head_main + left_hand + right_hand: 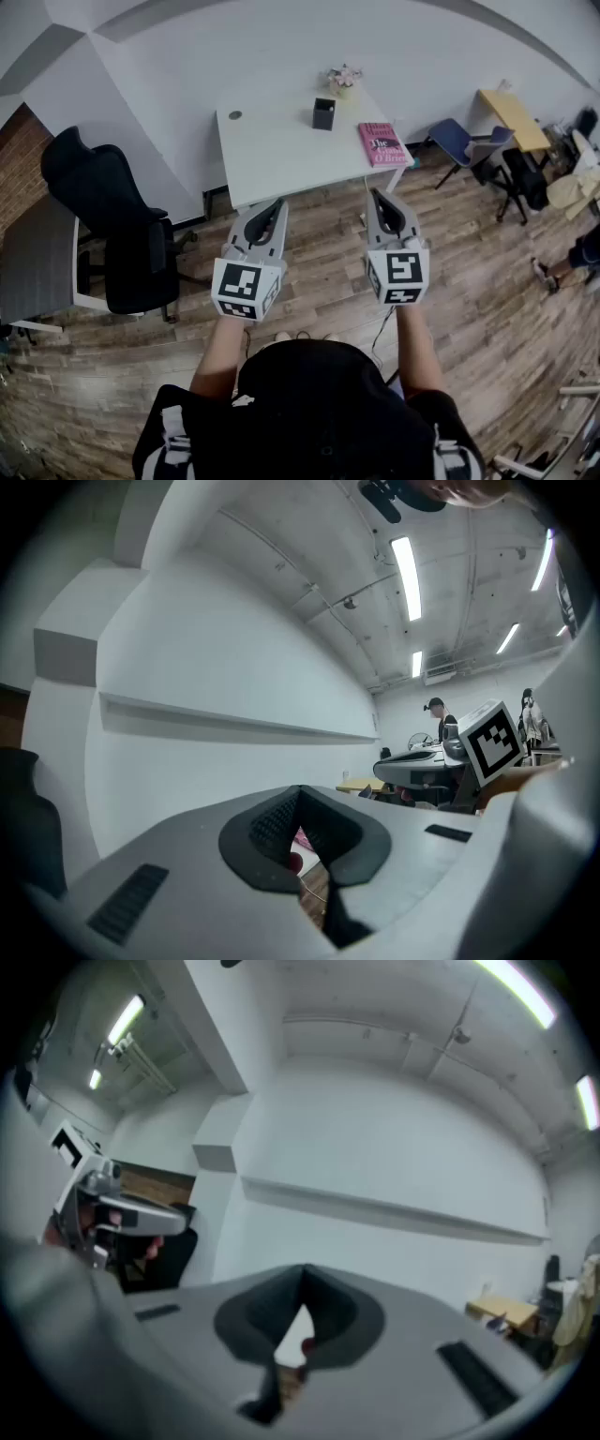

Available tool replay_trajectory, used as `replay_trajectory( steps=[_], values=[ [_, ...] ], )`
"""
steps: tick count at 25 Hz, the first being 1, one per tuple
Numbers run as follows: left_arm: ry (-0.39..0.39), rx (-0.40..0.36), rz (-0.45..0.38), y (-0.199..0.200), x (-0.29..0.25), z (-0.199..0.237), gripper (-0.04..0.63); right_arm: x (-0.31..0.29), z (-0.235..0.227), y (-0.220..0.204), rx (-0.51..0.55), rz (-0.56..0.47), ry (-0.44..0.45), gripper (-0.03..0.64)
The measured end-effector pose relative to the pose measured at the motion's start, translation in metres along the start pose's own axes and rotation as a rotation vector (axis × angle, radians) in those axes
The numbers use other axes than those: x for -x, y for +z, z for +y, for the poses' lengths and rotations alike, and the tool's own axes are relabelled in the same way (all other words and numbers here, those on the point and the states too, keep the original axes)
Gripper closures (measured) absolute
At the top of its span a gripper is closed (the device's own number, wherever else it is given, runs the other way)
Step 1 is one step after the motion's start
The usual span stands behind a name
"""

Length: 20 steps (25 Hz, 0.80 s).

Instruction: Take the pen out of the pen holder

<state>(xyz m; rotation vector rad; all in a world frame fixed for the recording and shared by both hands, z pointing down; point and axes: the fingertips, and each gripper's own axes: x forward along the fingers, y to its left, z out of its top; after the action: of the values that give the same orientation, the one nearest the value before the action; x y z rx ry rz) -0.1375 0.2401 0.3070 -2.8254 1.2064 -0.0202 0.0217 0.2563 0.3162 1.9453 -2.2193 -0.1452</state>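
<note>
Pen holder (323, 113), dark and boxy, on smooth white rectangular table (272, 155)

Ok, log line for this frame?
phase: before approach | left gripper: shut, empty | right gripper: shut, empty | pen holder: upright on table, untouched

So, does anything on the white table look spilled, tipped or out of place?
Nothing stands out. The pen holder stands upright on the table, the pink book lies flat, and the flowers are upright too.
</note>
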Motion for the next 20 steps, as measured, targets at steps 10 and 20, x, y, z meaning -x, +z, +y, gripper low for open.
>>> replay_trajectory(
  steps=[10,20],
  values=[
    [-0.008,0.011,0.018,-0.006,-0.012,-0.024,0.575,0.005,-0.020,-0.008,-0.004,-0.031,0.013,0.586],
    [0.003,0.023,0.058,-0.027,-0.027,-0.072,0.575,0.025,-0.042,-0.042,0.010,0.010,0.078,0.584]
  ],
)
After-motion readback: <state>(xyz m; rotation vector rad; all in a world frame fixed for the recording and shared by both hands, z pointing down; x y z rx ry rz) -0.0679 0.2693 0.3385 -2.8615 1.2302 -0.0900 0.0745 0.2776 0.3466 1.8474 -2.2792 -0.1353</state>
